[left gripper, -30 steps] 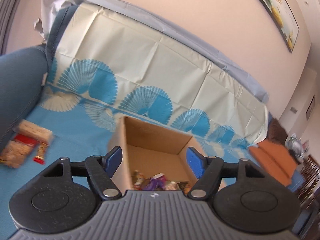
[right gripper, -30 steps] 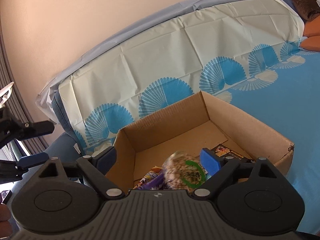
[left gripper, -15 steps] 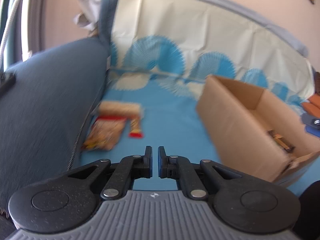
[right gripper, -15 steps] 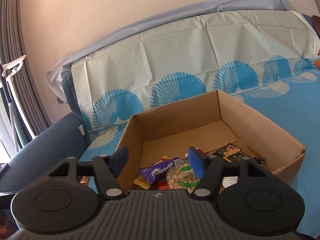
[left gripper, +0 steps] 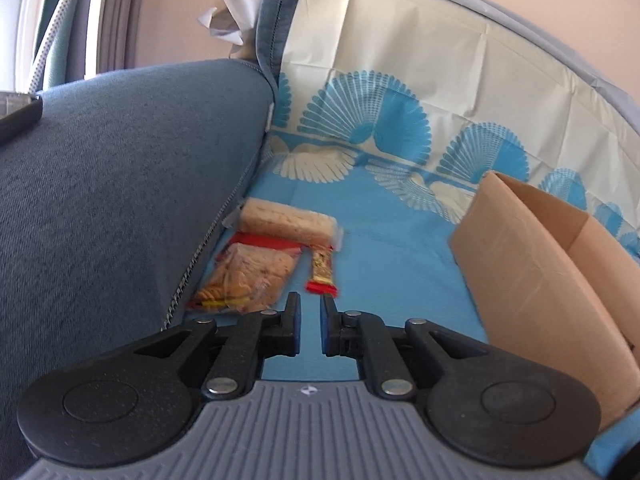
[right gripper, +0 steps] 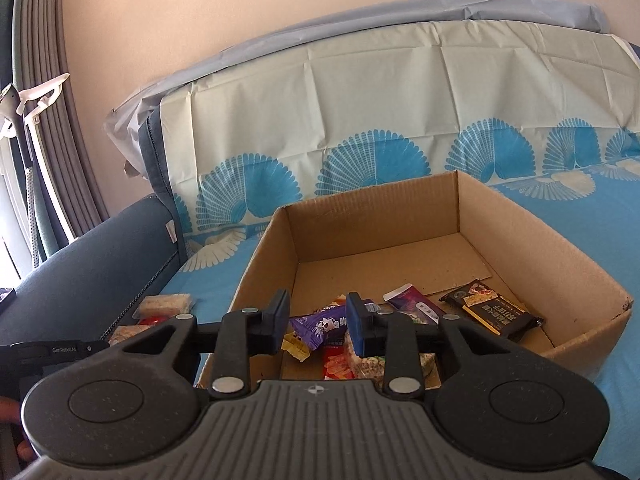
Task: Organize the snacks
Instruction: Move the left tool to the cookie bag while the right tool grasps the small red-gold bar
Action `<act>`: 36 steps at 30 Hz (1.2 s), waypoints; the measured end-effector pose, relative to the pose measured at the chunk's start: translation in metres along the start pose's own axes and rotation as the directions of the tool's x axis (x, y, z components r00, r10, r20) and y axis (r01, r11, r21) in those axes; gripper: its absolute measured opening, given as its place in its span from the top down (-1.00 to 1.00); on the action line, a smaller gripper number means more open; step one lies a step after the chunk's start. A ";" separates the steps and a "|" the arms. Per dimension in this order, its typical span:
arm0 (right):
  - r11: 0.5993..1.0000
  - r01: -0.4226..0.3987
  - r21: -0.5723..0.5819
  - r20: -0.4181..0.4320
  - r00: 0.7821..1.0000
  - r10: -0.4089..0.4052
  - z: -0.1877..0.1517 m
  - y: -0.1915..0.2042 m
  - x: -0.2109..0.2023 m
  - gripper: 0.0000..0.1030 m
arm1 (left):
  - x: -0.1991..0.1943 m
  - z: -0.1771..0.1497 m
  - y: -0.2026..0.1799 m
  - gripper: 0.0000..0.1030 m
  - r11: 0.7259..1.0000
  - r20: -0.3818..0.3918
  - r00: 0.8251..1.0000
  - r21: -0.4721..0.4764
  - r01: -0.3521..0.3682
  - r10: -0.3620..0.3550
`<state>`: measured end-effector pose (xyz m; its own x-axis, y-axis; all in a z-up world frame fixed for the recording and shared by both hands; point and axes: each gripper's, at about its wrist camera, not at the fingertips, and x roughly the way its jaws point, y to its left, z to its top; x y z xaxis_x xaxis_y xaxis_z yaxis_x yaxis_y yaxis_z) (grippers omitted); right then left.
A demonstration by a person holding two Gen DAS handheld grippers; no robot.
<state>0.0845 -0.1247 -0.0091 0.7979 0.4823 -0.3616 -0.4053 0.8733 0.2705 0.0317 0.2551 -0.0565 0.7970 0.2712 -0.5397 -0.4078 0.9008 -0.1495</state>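
Note:
Three snacks lie on the blue sheet by the sofa arm: a pale wafer pack (left gripper: 290, 222), a clear cookie bag with a red top (left gripper: 250, 274) and a small red-ended bar (left gripper: 323, 272). My left gripper (left gripper: 307, 326) is empty, its jaws a narrow gap apart, just short of the bar. The cardboard box (left gripper: 532, 276) stands to its right. In the right wrist view the box (right gripper: 520, 236) holds several snacks, among them a purple pack (right gripper: 320, 326) and a black pack (right gripper: 494, 312). My right gripper (right gripper: 318, 320) is open and empty above the box's near edge.
The grey-blue sofa arm (left gripper: 116, 184) rises at the left, close to the snacks. The backrest, covered with a white and blue fan-patterned sheet (left gripper: 400, 92), runs behind. The left gripper's body (right gripper: 48, 354) shows at the lower left of the right wrist view. Curtains (right gripper: 40, 92) hang at far left.
My left gripper swung from the box to the snacks by the sofa arm, closed to a narrow gap, and came nearer. My right gripper let a nut pack fall into the box and narrowed somewhat.

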 end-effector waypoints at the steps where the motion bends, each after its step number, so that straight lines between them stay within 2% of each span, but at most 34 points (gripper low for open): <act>1: 1.000 0.001 -0.003 -0.001 1.000 -0.001 0.000 0.000 0.000 0.35 | 0.003 0.001 -0.002 0.56 1.000 0.011 1.000 0.013 -0.025 0.024; 2: 1.000 0.002 -0.006 -0.003 1.000 -0.002 -0.001 0.000 0.001 0.35 | 0.007 0.001 -0.003 0.28 0.998 0.021 0.998 0.027 -0.051 0.051; 3: 1.000 0.003 -0.009 -0.007 1.000 -0.003 -0.002 0.001 0.002 0.35 | 0.012 0.002 -0.004 0.13 0.996 0.030 0.996 0.040 -0.082 0.081; 4: 1.000 0.006 -0.013 -0.009 1.000 -0.006 -0.003 0.002 0.003 0.35 | 0.017 0.002 -0.005 -0.21 0.991 0.037 0.992 0.053 -0.120 0.118; 5: 1.000 0.010 -0.018 -0.010 1.000 -0.010 -0.003 0.003 0.003 0.35 | 0.022 0.002 -0.006 -0.43 0.984 0.043 0.986 0.067 -0.162 0.160; 11: 0.998 0.016 -0.067 -0.011 1.000 -0.017 -0.006 0.012 0.005 0.35 | 0.056 -0.003 -0.019 -0.43 0.948 0.055 0.966 0.188 -0.257 0.251; 13: 0.996 0.020 -0.087 -0.008 1.000 -0.021 -0.007 0.015 0.005 0.35 | 0.067 -0.005 -0.020 -0.43 0.938 0.053 0.960 0.205 -0.281 0.276; 16: 0.993 0.028 -0.119 -0.003 1.000 -0.029 -0.009 0.019 0.003 0.35 | 0.081 -0.006 -0.015 -0.42 0.938 0.025 0.957 0.194 -0.288 0.288; 18: 0.990 0.031 -0.135 -0.008 0.999 -0.033 -0.011 0.022 0.004 0.35 | 0.086 -0.007 -0.011 -0.40 0.945 0.014 0.961 0.176 -0.274 0.276; 19: 0.989 0.033 -0.144 -0.012 0.999 -0.035 -0.011 0.023 0.005 0.34 | 0.087 -0.006 -0.009 -0.32 0.948 0.015 0.962 0.168 -0.269 0.271; 20: 0.988 0.032 -0.152 -0.019 0.999 -0.036 -0.012 0.025 0.006 0.34 | 0.088 -0.006 -0.007 -0.11 0.950 0.011 0.963 0.163 -0.268 0.270; 23: 0.982 0.028 -0.186 -0.037 0.999 -0.035 -0.016 0.032 0.010 0.34 | 0.084 -0.004 0.001 0.09 0.959 0.001 0.965 0.118 -0.259 0.261; 26: 0.979 0.019 -0.201 -0.047 0.998 -0.030 -0.018 0.038 0.011 0.34 | 0.070 -0.002 -0.001 0.29 0.961 0.020 0.968 0.115 -0.250 0.250; 29: 0.977 0.024 -0.213 -0.047 0.998 -0.034 -0.018 0.045 0.011 0.34 | 0.047 0.000 -0.006 0.38 0.973 0.059 0.979 0.119 -0.200 0.194; 33: 0.978 0.030 -0.206 -0.033 0.999 -0.038 -0.012 0.054 0.009 0.34 | 0.023 0.001 -0.001 0.38 0.988 0.026 0.991 0.080 -0.129 0.128; 36: 0.980 0.022 -0.200 -0.017 1.000 -0.026 -0.005 0.063 0.006 0.34 | 0.004 0.005 0.008 0.38 0.997 -0.009 0.997 0.017 -0.072 0.073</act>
<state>0.0611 -0.0665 0.0013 0.8005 0.4607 -0.3834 -0.4686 0.8799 0.0790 0.0343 0.2648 -0.0561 0.7611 0.3329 -0.5566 -0.4567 0.8845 -0.0955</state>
